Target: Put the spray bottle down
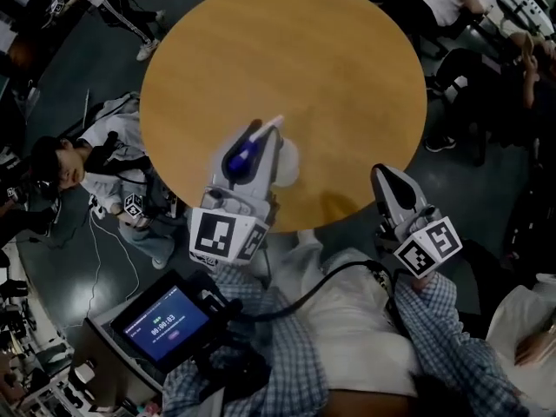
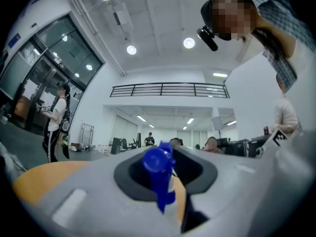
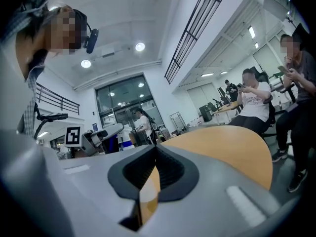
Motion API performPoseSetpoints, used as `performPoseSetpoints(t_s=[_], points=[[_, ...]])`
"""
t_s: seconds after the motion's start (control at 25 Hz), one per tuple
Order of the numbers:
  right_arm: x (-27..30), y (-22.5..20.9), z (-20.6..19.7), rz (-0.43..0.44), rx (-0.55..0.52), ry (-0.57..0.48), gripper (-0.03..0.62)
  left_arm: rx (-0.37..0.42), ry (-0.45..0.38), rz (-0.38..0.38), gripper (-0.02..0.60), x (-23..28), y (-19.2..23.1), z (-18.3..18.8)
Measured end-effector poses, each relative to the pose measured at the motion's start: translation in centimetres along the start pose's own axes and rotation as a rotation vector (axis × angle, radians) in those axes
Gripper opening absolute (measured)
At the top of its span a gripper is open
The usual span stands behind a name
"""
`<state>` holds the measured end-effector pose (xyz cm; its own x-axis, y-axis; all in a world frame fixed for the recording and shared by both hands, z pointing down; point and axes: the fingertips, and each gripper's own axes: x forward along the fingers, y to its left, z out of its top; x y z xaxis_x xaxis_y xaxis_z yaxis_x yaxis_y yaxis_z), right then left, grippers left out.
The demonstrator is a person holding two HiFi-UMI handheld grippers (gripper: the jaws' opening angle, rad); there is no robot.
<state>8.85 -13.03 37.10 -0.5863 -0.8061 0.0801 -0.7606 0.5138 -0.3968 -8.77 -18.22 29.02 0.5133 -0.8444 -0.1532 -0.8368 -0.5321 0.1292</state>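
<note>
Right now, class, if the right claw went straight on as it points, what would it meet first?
Probably nothing near: the right claw points level across the round table, seemingly just above its top. Height over the wood is unclear.

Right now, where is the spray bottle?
In the head view the spray bottle is in the left claw, over the table edge, left of the right claw.

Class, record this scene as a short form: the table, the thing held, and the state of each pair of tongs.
Table: round, wooden
Held thing: spray bottle, blue head
Left tongs: shut on the spray bottle, over the table's near edge
Right tongs: shut, empty
Bottle resting on table: cannot tell
</note>
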Motion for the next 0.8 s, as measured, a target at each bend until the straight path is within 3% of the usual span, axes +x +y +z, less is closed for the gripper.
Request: performPoseSetpoints(t_s=[0.24,0.8], points=[[3.3,-1.7,-0.3,-0.008,0.005,0.059,0.006,0.003,-0.013,-0.013,0.093,4.9,2.6,-1.5],[4.5,-1.2,-1.2,0.017,0.008,0.100,0.006,-0.007,-0.052,0.082,0.095,3.7,4.0,-2.9]])
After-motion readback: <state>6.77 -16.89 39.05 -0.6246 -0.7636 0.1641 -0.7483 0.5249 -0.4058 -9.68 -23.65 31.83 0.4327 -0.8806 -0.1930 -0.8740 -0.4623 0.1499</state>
